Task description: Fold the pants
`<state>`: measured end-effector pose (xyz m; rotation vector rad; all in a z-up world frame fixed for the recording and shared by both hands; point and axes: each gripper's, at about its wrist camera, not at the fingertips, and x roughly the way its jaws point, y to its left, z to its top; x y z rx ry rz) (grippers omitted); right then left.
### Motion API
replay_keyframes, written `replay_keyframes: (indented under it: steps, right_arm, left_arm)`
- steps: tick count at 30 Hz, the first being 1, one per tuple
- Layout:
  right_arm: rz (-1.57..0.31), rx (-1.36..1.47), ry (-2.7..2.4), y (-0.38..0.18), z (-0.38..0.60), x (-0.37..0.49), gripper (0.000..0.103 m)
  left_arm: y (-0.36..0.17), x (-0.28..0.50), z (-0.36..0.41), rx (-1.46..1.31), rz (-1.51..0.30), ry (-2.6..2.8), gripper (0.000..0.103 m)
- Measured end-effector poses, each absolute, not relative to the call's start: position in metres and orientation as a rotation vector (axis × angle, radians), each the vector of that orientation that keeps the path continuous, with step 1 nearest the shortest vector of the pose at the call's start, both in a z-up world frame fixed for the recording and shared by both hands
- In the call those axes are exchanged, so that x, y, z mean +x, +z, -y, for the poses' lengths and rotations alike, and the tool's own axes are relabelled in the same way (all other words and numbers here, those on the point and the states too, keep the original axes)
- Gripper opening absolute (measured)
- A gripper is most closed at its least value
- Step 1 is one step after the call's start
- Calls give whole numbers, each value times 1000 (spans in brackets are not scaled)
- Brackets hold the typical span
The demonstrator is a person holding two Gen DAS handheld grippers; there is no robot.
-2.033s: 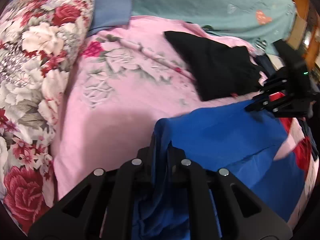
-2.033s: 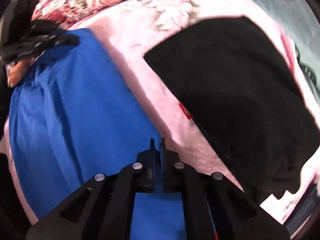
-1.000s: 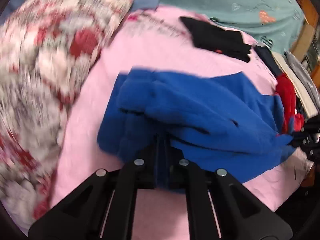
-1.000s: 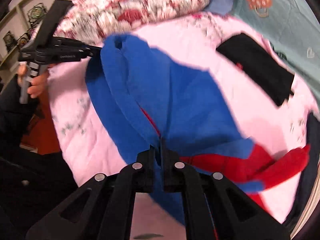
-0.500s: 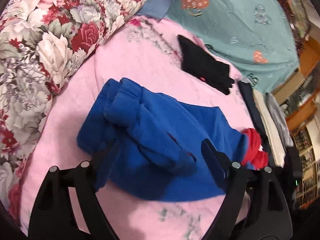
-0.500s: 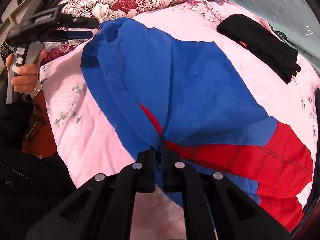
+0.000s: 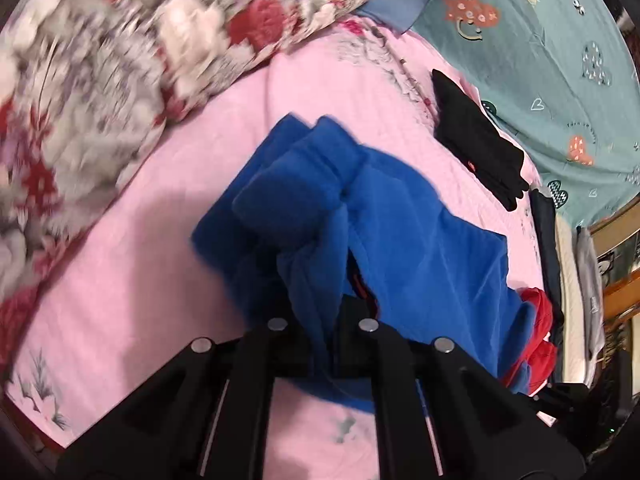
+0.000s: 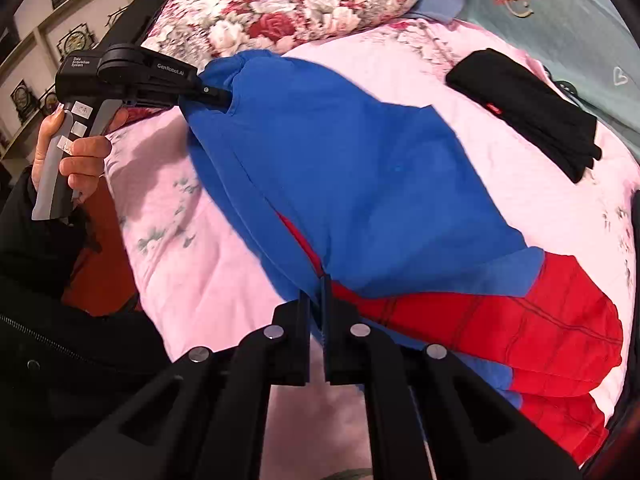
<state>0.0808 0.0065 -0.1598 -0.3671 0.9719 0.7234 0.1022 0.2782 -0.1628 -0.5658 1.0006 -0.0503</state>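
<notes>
On the pink bed [image 8: 208,264], my left claw [image 7: 322,312] and right claw [image 8: 316,292] each clamp the pants [image 8: 360,168], stretching them flat to fold.

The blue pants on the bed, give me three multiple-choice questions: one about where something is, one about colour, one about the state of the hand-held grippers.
1. Where does the black garment lie?
A. on the pink bedspread
B. on the floral pillow
C. on the floor

2. What colour are the lower ends of the pants?
A. green
B. red
C. white

3. How do the hand-held grippers stand?
A. both open
B. only the right shut
C. both shut on the pants

Answers: 1 A, it rests flat on pink cloth. 2 B, red panels show lower right. 3 C, the left hand-held gripper and right hand-held gripper each pinch blue fabric.
</notes>
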Motion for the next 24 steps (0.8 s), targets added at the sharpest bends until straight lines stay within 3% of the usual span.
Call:
replay_keyframes:
  steps: [1, 5, 7, 8, 9, 13, 15, 16, 21, 24]
  right_arm:
    - [-984, -369, 727, -164, -9, 81, 4]
    - [-1008, -383, 722, -181, -17, 83, 7]
    - [-1016, -400, 735, -177, -19, 80, 18]
    - [-1027, -402, 745, -175, -20, 79, 35]
    - [-1036, -408, 754, -170, -21, 76, 42]
    - [-1000, -340, 821, -136, -25, 73, 41]
    - [-978, -271, 825, -123, -33, 81, 11]
    - [-974, -264, 809, -123, -39, 85, 7]
    - [-1109, -268, 770, -182, -77, 104, 6]
    - [-1072, -287, 745, -176, -80, 100, 6]
  left_arm:
    - [-170, 103, -281, -580, -1014, -47, 11]
    - [-187, 111, -289, -642, -999, -91, 12]
    - [-183, 112, -283, -592, -996, -86, 12]
    - [-182, 110, -282, -575, -996, -83, 13]
    - [-179, 109, -281, -562, -996, -85, 13]
    - [-172, 105, -280, -556, -978, -98, 27]
    - [-169, 103, -280, -541, -979, -88, 27]
    - [-168, 100, -283, -540, -979, -85, 28]
    - [-131, 77, -283, -480, -904, -76, 35]
    - [-110, 73, -274, -452, -862, -112, 47]
